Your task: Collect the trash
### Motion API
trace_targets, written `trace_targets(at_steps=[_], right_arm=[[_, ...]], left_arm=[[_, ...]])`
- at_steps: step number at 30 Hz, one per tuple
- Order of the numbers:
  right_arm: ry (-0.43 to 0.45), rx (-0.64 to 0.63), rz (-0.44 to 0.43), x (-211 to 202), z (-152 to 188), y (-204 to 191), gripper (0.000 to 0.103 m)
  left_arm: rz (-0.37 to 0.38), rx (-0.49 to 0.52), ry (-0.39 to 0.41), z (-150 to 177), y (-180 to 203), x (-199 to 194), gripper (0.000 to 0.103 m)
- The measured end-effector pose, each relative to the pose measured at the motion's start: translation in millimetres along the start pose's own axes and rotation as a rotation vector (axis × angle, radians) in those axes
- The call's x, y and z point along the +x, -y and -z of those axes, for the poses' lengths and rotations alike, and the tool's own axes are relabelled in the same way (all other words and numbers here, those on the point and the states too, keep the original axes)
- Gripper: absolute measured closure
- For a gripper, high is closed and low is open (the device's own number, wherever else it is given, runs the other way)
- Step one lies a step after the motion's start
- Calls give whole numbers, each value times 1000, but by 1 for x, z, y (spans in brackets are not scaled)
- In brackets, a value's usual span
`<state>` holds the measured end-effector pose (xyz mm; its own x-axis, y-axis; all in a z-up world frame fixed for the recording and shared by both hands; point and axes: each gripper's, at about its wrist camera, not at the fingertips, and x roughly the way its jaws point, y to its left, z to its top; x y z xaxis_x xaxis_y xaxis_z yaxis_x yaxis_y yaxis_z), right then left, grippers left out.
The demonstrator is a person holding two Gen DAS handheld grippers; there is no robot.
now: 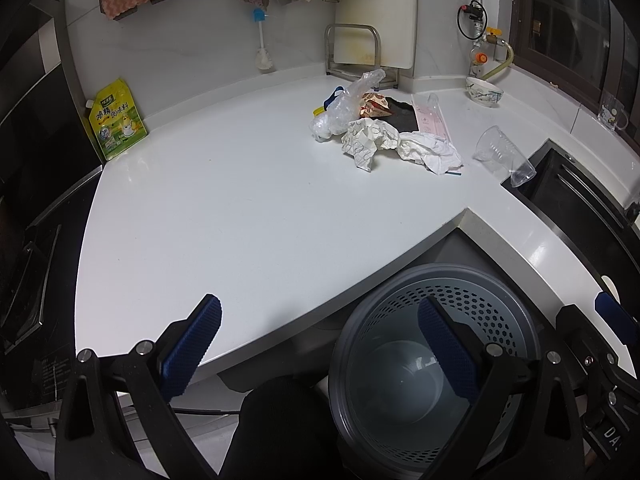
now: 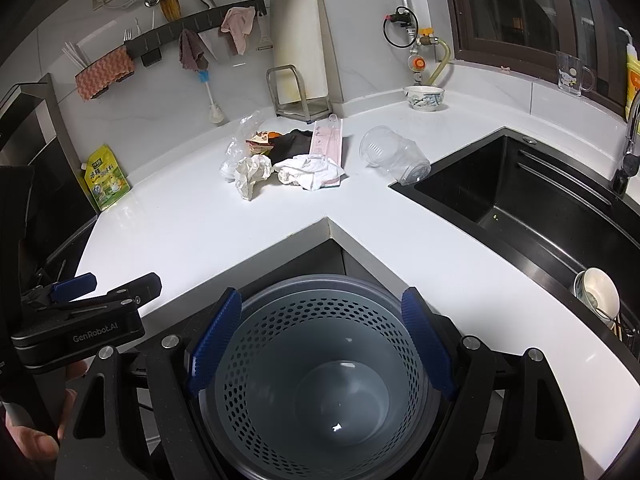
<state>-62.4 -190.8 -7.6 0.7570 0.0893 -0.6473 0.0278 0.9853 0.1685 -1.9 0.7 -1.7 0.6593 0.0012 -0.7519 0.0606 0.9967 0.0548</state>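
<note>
A pile of trash lies on the white counter (image 1: 208, 200) near the back corner: a crumpled patterned paper (image 1: 368, 140) (image 2: 250, 174), a crumpled white tissue (image 1: 430, 152) (image 2: 308, 172), a clear plastic bag (image 1: 344, 108) (image 2: 236, 148), a small printed carton (image 1: 374, 106) (image 2: 260, 140), a black sheet (image 1: 402, 114) and a pink package (image 2: 328, 148). A clear plastic cup (image 1: 502, 154) (image 2: 396, 158) lies on its side by the sink. A grey perforated bin (image 1: 432, 364) (image 2: 320, 372) stands empty below the counter corner. My left gripper (image 1: 320, 344) and my right gripper (image 2: 320, 344) are both open and empty above the bin.
A black sink (image 2: 532, 208) is at the right with a bowl (image 2: 598, 290) in a rack. A patterned bowl (image 2: 424, 97), a cutting board in a metal stand (image 2: 296, 88), a yellow pouch (image 1: 116, 120) and a stove (image 1: 24, 280) at the left border the counter.
</note>
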Motion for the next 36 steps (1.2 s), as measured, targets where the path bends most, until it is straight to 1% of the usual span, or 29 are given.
trace_targets(at_steps=[36], right_arm=[[-4,1,-5,0,0,-5,24]], left_arm=[[-1,1,-2,0,2,1,6]])
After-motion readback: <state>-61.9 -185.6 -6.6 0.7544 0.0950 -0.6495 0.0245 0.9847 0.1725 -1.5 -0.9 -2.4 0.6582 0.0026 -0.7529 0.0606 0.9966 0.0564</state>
